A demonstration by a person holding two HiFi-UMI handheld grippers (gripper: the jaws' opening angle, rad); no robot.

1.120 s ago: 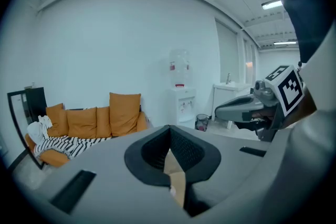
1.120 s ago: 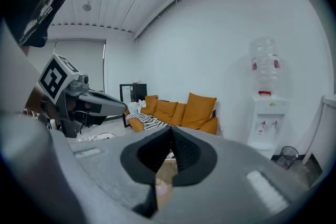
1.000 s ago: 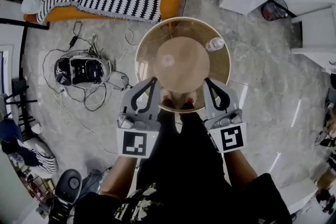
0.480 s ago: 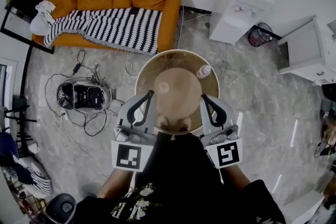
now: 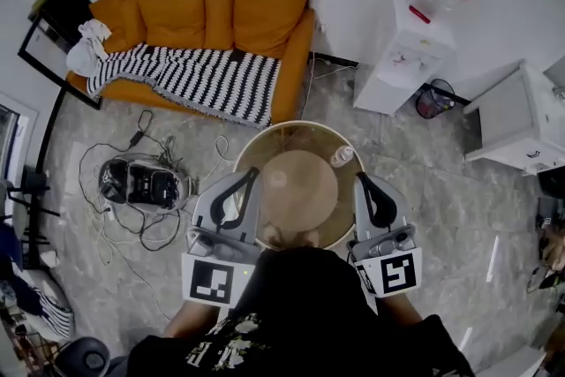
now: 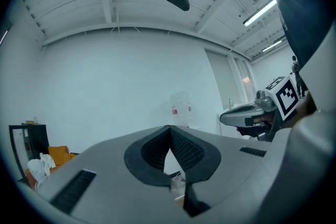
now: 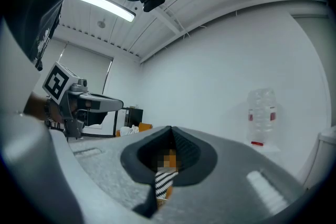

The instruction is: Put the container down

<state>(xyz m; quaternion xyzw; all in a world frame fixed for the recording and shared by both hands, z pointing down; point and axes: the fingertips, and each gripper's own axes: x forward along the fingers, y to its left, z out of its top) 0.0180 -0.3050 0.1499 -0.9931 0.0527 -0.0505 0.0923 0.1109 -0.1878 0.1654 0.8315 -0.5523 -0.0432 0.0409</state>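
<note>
Container (image 5: 342, 156) (small clear bottle, pale cap) seen upright on round glass-topped table (image 5: 298, 127), near its right rim. Left gripper (image 5: 253, 172) jaws closed tip to tip, nothing held. Right gripper (image 5: 360, 177) jaws likewise pressed together, empty. Both held level, flanking table's near edge, apart from container.

Black top (image 5: 309, 300), possibly pale-patterned below

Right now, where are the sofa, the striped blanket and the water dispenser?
sofa (image 5: 265, 9): head view, on the large orange back cushion.
striped blanket (image 5: 194, 79): head view, middle of the fabric spread over the seat.
water dispenser (image 5: 406, 59): head view, on the white cabinet below the bottle.
</note>
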